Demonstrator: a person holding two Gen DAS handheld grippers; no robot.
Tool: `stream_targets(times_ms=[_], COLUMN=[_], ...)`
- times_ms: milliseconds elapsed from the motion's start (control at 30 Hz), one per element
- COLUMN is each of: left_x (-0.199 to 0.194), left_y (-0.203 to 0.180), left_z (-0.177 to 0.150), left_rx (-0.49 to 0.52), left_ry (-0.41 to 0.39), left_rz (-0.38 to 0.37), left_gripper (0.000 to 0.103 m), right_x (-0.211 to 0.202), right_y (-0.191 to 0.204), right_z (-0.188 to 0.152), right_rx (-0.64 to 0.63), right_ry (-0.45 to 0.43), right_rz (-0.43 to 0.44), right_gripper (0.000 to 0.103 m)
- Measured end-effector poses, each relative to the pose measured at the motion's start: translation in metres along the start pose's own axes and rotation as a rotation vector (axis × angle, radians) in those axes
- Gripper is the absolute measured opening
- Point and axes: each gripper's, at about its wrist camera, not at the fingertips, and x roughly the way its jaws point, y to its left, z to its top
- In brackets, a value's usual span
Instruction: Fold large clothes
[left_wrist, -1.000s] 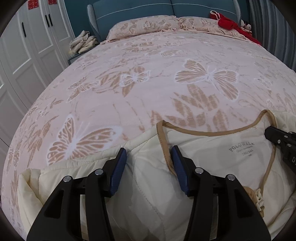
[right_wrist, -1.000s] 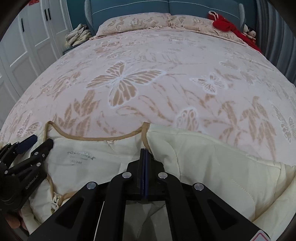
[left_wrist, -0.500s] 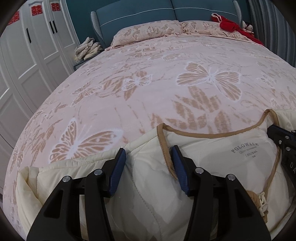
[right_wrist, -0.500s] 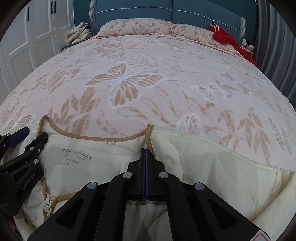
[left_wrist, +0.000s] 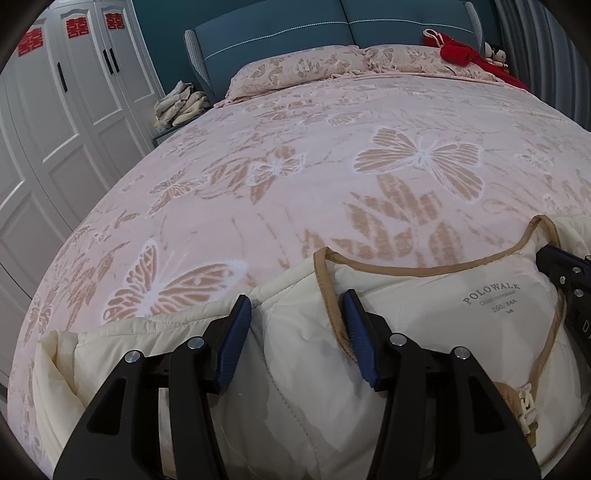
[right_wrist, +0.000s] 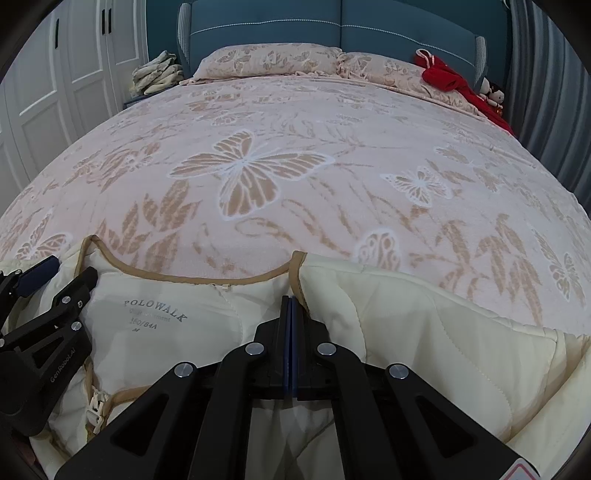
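Note:
A cream quilted jacket (left_wrist: 295, 365) with tan collar trim and a POLOWALK label lies at the near edge of the bed; it also shows in the right wrist view (right_wrist: 424, 332). My left gripper (left_wrist: 297, 314) is open, its blue pads straddling the jacket's left shoulder beside the collar. My right gripper (right_wrist: 291, 306) is shut on the jacket at the right end of the collar. The right gripper shows at the right edge of the left wrist view (left_wrist: 565, 280), and the left gripper shows at the left of the right wrist view (right_wrist: 55, 273).
The bed (left_wrist: 332, 166) has a pink butterfly-patterned cover, two pillows (right_wrist: 269, 61) and a blue headboard. Red fabric and a doll (right_wrist: 461, 88) lie at the far right. Folded cloths (left_wrist: 181, 103) sit on a nightstand, white wardrobes (left_wrist: 55, 129) on the left.
Both cameras have tilted up slightly, showing more of the headboard and wardrobes. The jacket's collar edge sits a little nearer. Gripper states are unchanged.

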Motion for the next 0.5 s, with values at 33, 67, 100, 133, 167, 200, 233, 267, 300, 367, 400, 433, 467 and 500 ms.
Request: stream_targets(times_ms=[33, 67, 100, 133, 167, 200, 233, 267, 300, 367, 400, 433, 467, 500], left_x=[0.000, -0.001, -0.001, -0.001, -0.002, -0.006, -0.011, -0.024, -0.043, -0.084, -0.105, -0.130, -0.150, -0.173], left_y=[-0.001, -0.001, -0.001, -0.002, -0.004, -0.006, -0.005, 0.002, 0.013, 0.034, 0.045, 0.059, 0.071, 0.087], left_z=[0.001, 0.002, 0.004, 0.005, 0.008, 0.012, 0.014, 0.019, 0.021, 0.019, 0.015, 0.006, -0.004, -0.020], left_rx=[0.006, 0.009, 0.014, 0.023, 0.046, 0.073, 0.088, 0.073, 0.020, -0.064, -0.091, -0.120, -0.136, -0.154], left_ry=[0.000, 0.004, 0.015, 0.025, 0.041, 0.060, 0.077, 0.097, 0.082, 0.028, 0.021, 0.024, 0.028, 0.046], left_rz=[0.008, 0.009, 0.010, 0.017, 0.033, 0.058, 0.076, 0.048, -0.010, -0.098, -0.131, -0.181, -0.229, -0.276], left_gripper=[0.050, 0.050, 0.051, 0.051, 0.053, 0.060, 0.064, 0.065, 0.066, 0.082, 0.094, 0.095, 0.096, 0.097], right_x=[0.000, 0.000, 0.000, -0.001, -0.002, -0.003, -0.010, -0.021, -0.043, -0.105, -0.131, -0.161, -0.188, -0.206], right_y=[0.001, 0.003, 0.004, 0.004, 0.005, 0.005, 0.006, 0.005, 0.000, -0.013, -0.021, -0.032, -0.047, -0.058], right_z=[0.000, 0.001, 0.002, 0.005, 0.007, 0.010, 0.015, 0.020, 0.025, 0.024, 0.019, 0.005, -0.012, -0.028], right_rx=[-0.006, -0.010, -0.015, -0.019, -0.023, -0.028, -0.038, -0.035, -0.003, 0.034, 0.034, 0.044, 0.067, 0.086], right_ry=[0.000, 0.004, 0.010, 0.022, 0.040, 0.061, 0.089, 0.105, 0.091, 0.003, -0.017, -0.033, -0.048, -0.051], right_rz=[-0.008, -0.014, -0.019, -0.020, -0.021, -0.022, -0.021, -0.009, 0.035, 0.126, 0.143, 0.157, 0.172, 0.184], right_gripper=[0.000, 0.000, 0.000, 0.000, 0.000, 0.000, 0.000, 0.002, 0.007, 0.028, 0.059, 0.071, 0.077, 0.078])
